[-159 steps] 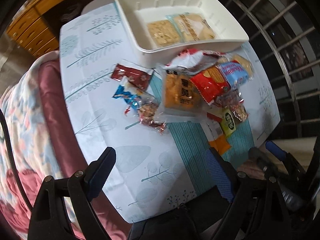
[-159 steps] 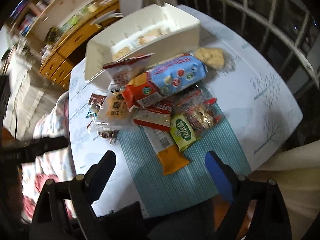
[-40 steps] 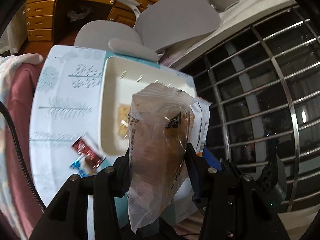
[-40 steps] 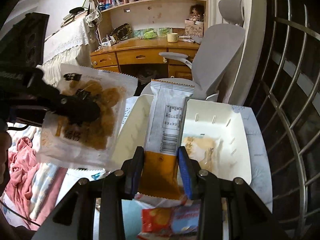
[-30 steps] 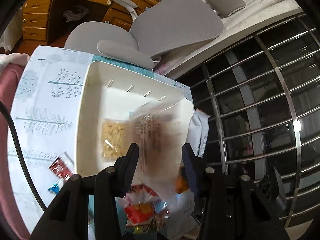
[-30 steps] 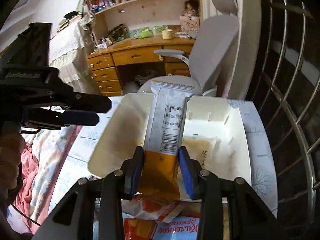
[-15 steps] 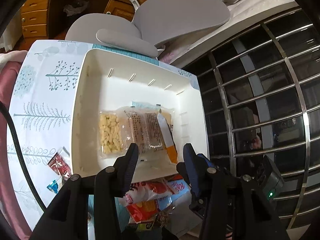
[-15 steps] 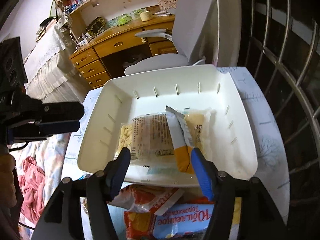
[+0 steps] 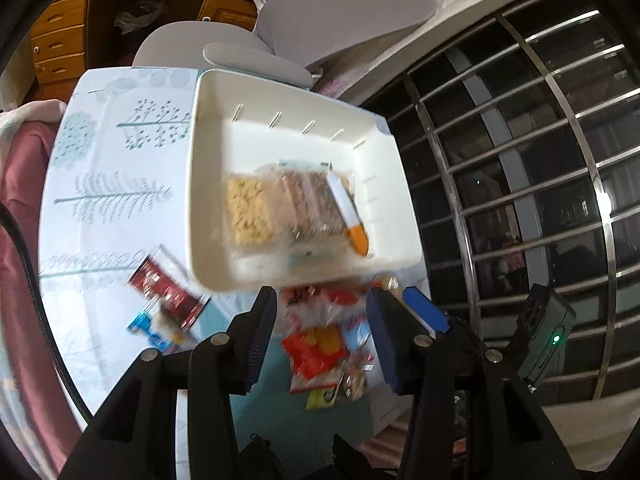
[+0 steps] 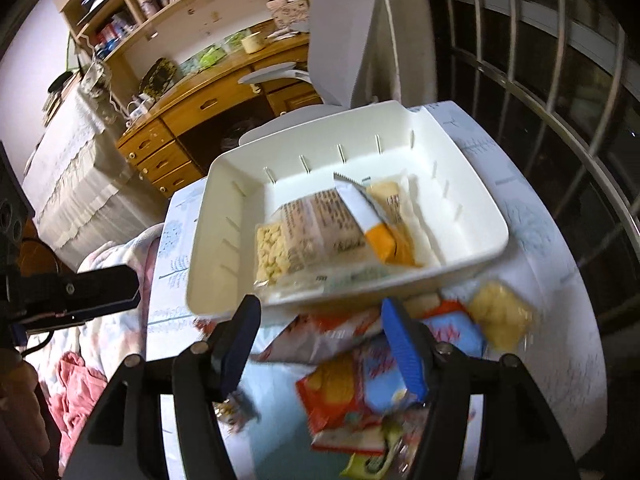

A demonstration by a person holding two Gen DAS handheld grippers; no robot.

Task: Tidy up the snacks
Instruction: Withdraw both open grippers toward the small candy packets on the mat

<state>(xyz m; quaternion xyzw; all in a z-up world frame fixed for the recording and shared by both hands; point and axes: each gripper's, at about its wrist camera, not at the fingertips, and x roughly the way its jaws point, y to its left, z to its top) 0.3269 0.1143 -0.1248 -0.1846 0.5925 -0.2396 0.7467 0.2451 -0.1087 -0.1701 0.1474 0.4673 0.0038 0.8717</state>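
Note:
A white tray (image 9: 208,184) (image 10: 216,216) on the table holds a clear pack of biscuits (image 9: 246,210) (image 10: 272,256), a clear brown snack pack (image 9: 308,208) (image 10: 324,224) and a white and orange bar (image 9: 348,212) (image 10: 372,220). Loose snack packets (image 9: 316,348) (image 10: 352,384) lie in a pile in front of the tray. My left gripper (image 9: 322,340) is open and empty above the pile. My right gripper (image 10: 320,352) is open and empty above the pile, near the tray's front rim.
A red packet (image 9: 168,284) and a blue packet (image 9: 152,326) lie left of the pile. A yellow biscuit pack (image 10: 500,314) lies right of it. A grey chair (image 9: 320,12) stands behind the table. Window bars (image 9: 520,160) run along the right. Pink bedding (image 10: 80,392) lies left.
Both grippers let go of their packs into the tray about a second ago. Since then both have drawn back and down toward the loose pile, open and empty.

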